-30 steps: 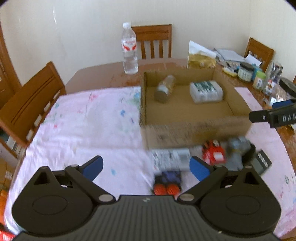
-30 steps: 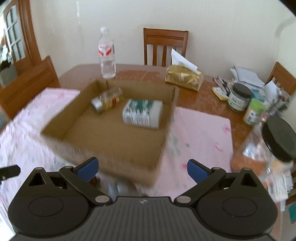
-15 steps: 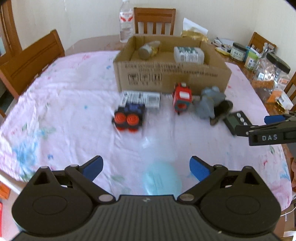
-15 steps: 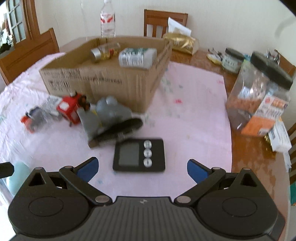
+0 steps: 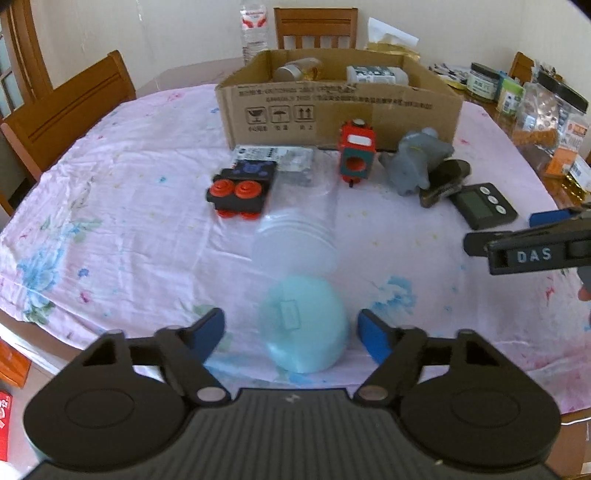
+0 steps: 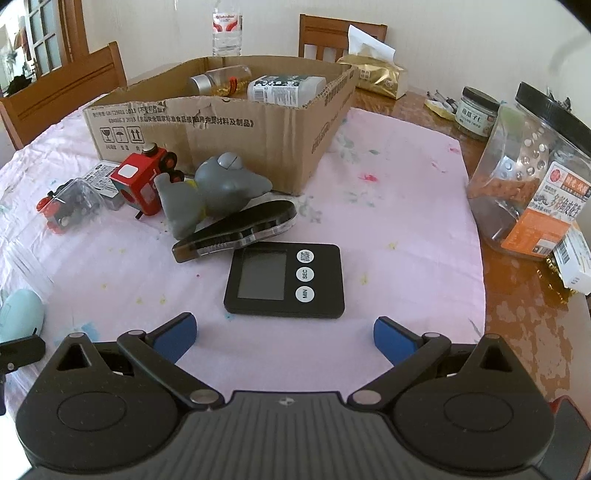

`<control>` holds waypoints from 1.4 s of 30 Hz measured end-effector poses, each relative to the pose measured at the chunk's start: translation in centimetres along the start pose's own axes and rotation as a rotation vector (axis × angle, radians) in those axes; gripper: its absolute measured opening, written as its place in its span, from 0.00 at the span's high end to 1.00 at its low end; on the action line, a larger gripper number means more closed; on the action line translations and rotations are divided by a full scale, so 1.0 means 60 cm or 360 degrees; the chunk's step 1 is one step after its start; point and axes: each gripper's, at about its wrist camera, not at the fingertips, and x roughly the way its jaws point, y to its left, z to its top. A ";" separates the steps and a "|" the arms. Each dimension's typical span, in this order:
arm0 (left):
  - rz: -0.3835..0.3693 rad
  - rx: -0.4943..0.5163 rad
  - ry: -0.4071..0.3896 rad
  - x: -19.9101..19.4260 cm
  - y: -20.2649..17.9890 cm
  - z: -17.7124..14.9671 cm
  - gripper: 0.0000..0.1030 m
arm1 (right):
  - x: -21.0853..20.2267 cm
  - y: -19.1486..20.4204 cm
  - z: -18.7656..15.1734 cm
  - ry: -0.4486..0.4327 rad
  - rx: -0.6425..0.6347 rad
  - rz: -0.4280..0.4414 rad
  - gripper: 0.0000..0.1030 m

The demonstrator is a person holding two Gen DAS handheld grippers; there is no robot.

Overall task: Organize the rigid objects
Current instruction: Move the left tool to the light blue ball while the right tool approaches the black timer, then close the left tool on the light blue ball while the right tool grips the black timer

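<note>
A clear bottle with a light-blue cap [image 5: 303,325] lies on the pink cloth, cap toward me, between the open fingers of my left gripper [image 5: 291,328], which do not touch it. A black digital timer [image 6: 284,280] lies just in front of my open, empty right gripper [image 6: 284,336]. Beyond are a black comb-like case [image 6: 236,232], a grey toy [image 6: 214,192], a red toy train car [image 6: 142,182] and a black toy with red wheels [image 5: 240,192]. The cardboard box [image 6: 229,125] holds a small jar [image 6: 218,81] and a white container [image 6: 284,90].
A flat printed packet [image 5: 273,158] lies by the box front. A large clear jar with a black lid [image 6: 532,177], small jars [image 6: 476,116] and a gold tissue pack [image 6: 376,75] stand on the right. A water bottle [image 5: 253,27] and wooden chairs [image 5: 70,110] ring the table.
Both grippers have pulled back and down from over the box toward the table's near edge. The blue-capped bottle now lies between my left fingers, which have narrowed; the timer is close before my right gripper.
</note>
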 end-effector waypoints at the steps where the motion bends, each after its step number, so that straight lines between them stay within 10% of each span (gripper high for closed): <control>1: -0.0006 -0.0005 0.0004 0.001 -0.003 -0.001 0.30 | 0.000 0.000 0.000 -0.0003 -0.0001 0.0000 0.00; 6: -0.0050 -0.0097 -0.0011 0.002 0.001 0.001 0.49 | 0.000 0.001 -0.002 -0.0038 -0.0010 0.0003 0.00; 24: 0.0016 -0.0171 -0.0026 0.004 0.048 -0.005 0.49 | 0.037 0.016 0.034 -0.0124 -0.0121 0.0102 0.00; 33: 0.0005 -0.0173 -0.0036 0.002 0.051 -0.007 0.49 | 0.020 0.004 0.029 -0.0164 -0.0102 0.0082 0.27; 42: 0.0029 -0.0188 -0.0042 0.001 0.050 -0.008 0.49 | -0.005 0.011 0.005 -0.0114 -0.0062 0.0054 0.28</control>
